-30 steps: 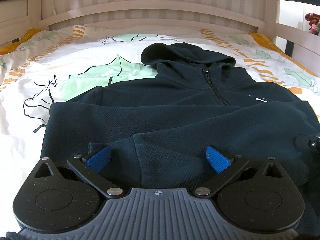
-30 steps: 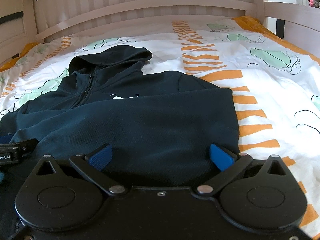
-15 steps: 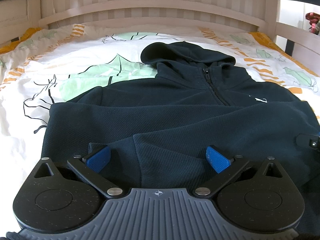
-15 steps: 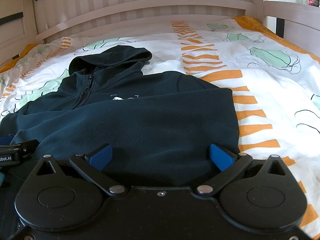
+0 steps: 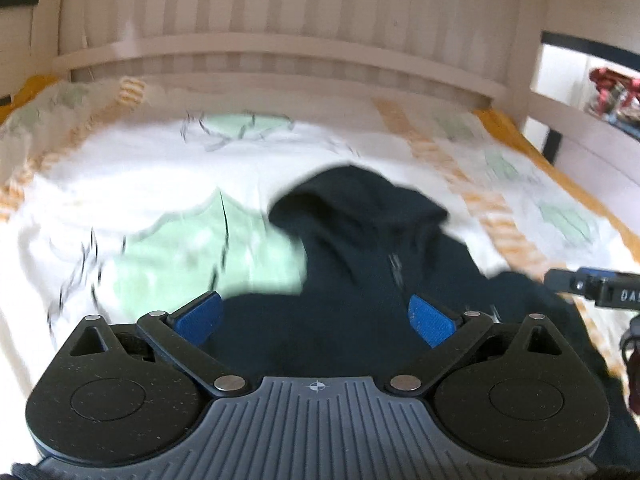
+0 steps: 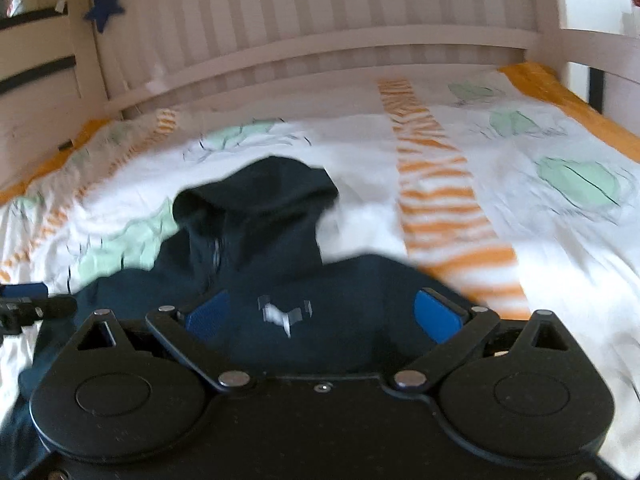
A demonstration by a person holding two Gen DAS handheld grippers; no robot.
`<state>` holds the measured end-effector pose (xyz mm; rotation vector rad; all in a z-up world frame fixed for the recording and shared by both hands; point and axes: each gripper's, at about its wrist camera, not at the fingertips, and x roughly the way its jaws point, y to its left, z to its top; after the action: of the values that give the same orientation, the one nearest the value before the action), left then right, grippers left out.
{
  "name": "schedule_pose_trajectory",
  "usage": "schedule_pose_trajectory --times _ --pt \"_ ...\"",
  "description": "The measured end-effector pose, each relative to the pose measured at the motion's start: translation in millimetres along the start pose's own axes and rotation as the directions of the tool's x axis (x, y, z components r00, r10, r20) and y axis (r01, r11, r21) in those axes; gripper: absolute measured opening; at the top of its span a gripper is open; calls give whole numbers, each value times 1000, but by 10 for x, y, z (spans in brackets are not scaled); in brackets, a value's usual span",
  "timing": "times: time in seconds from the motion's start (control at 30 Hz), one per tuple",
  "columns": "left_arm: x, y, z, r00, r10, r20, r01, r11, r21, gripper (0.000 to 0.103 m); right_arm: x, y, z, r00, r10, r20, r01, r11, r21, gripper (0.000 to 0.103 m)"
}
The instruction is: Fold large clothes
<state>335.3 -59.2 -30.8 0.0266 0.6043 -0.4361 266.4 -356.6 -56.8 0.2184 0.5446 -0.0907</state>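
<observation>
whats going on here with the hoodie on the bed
A person holds a two-finger gripper in each hand over a dark navy zip hoodie spread on a bed with a leaf-print sheet. The left gripper and right gripper are both open, fingers wide apart above the garment, gripping nothing. The hood points toward the slatted headboard. Both views are motion-blurred, so the fold state is hard to judge.

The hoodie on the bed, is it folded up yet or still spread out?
Partly folded. The hoodie lies on the bed, hood out flat, dark cloth crossing its body. Both frames are blurred, so how far the fold goes is unclear.
</observation>
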Motion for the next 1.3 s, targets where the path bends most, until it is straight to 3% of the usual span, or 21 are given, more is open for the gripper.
schedule_pose_trajectory --times 0.1,0.2,0.5,0.7,0.87,0.93,1.03,1.1,1.2,1.3 --pt "351 43 228 999 43 31 -44 999 23 101 371 6 214 999 17 39 -17 1000 -6 93" --pt "774 37 376 996 84 5 -85 994 68 101 744 53 352 999 30 30 -30 999 -23 88" --pt "1659 56 467 978 204 -40 -193 961 197 101 1552 14 477 998 -57 -41 52 993 -109 83" --pt "1909 -67 507 971 241 1 -229 920 319 100 1802 -50 532 996 -65 -63 58 993 -105 83" --pt "2014 -263 594 968 236 88 -251 868 428 98 1951 -60 592 993 -92 -80 85 993 -82 83" --pt "2017 -198 667 947 300 118 -322 867 380 97 1974 -62 610 992 -100 -79 94 993 -76 83" --pt "1985 115 776 928 364 83 -373 907 196 97 1973 -20 654 993 -100 -67 94 992 -86 83" --pt "1972 293 770 931 361 48 -364 920 145 97 1949 22 693 995 -84 -54 79 993 -93 83" --pt "1956 402 676 926 376 39 -377 909 177 97 1925 118 750 997 -61 -38 57 992 -116 83" --pt "1944 466 603 936 352 17 -350 924 155 97 1886 247 796 999 -31 -23 27 987 -158 83"
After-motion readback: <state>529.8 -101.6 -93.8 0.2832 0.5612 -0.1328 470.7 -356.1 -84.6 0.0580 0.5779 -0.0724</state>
